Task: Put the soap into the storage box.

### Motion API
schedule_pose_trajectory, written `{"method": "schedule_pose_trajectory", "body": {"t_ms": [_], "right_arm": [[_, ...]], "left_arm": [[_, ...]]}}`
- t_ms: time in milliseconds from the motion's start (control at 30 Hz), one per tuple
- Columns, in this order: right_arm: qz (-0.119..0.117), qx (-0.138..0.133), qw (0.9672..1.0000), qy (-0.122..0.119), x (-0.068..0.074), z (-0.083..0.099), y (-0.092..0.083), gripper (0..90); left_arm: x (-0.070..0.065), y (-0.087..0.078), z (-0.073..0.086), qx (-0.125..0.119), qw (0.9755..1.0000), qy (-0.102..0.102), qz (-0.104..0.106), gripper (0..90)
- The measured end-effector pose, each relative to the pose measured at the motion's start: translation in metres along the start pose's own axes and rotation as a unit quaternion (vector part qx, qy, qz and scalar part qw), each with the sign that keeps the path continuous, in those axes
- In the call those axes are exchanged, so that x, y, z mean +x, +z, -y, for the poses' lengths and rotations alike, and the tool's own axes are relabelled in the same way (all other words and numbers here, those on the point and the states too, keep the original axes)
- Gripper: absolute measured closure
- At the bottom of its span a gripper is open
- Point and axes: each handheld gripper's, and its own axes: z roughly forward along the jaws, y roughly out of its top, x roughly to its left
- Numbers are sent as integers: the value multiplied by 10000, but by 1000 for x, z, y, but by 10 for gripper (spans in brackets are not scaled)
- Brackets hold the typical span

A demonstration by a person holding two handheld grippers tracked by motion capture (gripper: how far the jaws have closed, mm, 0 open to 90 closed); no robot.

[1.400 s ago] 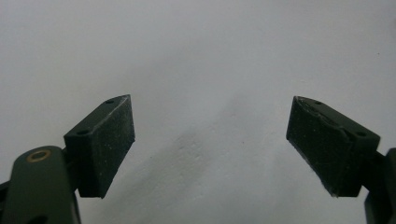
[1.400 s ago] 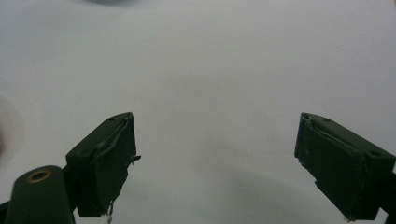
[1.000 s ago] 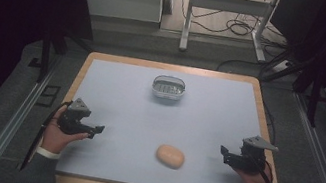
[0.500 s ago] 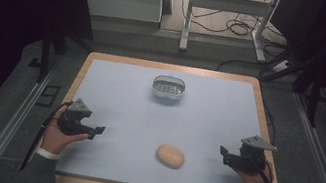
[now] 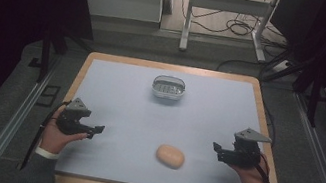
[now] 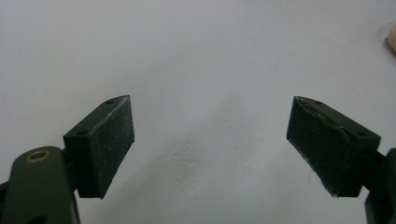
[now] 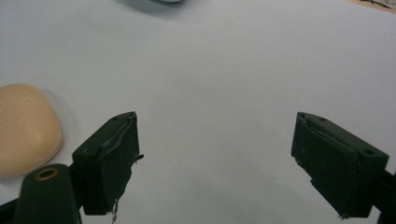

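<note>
Right gripper (image 5: 217, 152) higher — jaws narrowing, empty

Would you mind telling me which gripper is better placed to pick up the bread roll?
Probably the right gripper: its open jaws point toward the bread roll, which lies closer to it than to the left gripper and shows large beside its jaw in the right gripper view.

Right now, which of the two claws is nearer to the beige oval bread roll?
The right claw. The beige oval bread roll lies just left of its tips, while the left claw is farther from the roll. Both claws are open and hold nothing.
</note>
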Motion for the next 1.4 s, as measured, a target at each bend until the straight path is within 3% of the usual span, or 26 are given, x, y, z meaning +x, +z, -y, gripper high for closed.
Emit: {"method": "schedule_pose_trajectory", "body": {"t_ms": [367, 567, 800, 1133, 1400], "right_arm": [[-233, 122, 9989, -377, 14, -19, 8, 153], [-365, 130, 9983, -446, 21, -28, 9, 154], [-576, 341, 9949, -751, 37, -38, 18, 158], [-742, 505, 9918, -915, 51, -42, 23, 158], [-1012, 795, 9849, -1158, 66, -43, 33, 186]], "left_arm": [[1, 2, 0, 68, 9999, -118, 104, 152], [1, 3, 0, 61, 9998, -148, 106, 152], [2, 1, 0, 42, 9999, -145, 83, 149], [3, 1, 1, 46, 9999, -122, 10, 145], [2, 4, 1, 94, 9999, -69, -13, 137]]}}
